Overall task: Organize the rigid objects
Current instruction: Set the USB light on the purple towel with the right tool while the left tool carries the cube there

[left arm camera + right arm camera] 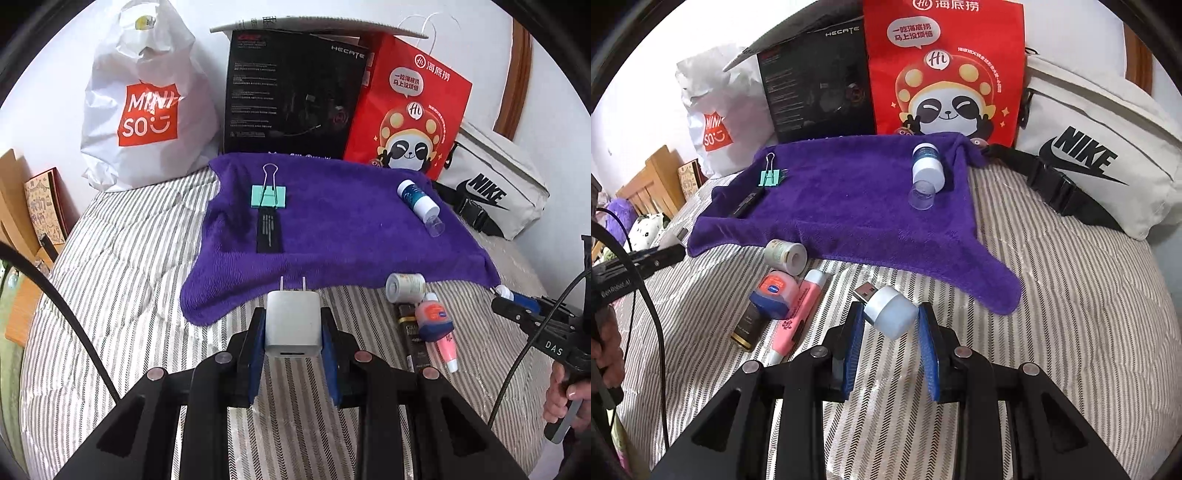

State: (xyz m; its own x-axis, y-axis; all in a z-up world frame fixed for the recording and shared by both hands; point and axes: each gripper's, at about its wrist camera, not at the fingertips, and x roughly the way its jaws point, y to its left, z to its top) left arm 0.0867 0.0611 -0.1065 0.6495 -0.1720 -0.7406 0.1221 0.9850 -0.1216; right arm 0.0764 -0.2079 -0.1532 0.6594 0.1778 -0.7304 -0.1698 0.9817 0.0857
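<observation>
My left gripper [293, 325] is shut on a white USB wall charger [293, 325], prongs pointing forward, just short of the purple towel [332, 236]. My right gripper [891, 314] is shut on a small round white USB lamp [892, 312] above the striped bedding, near the towel's front corner [997, 288]. On the towel lie a green binder clip [269, 194], a black flat stick [268, 232] and a blue-white bottle [417, 201] with a clear cap. In front of the towel lie a tape roll [405, 286], a Vaseline tin [433, 319], a pink tube [447, 350] and a dark box [413, 339].
Behind the towel stand a white Miniso bag [147, 107], a black Hecate box [291, 96] and a red panda paper bag [410, 110]. A white Nike pouch [491, 192] lies at the right. The wooden bed edge [22, 236] is at the left.
</observation>
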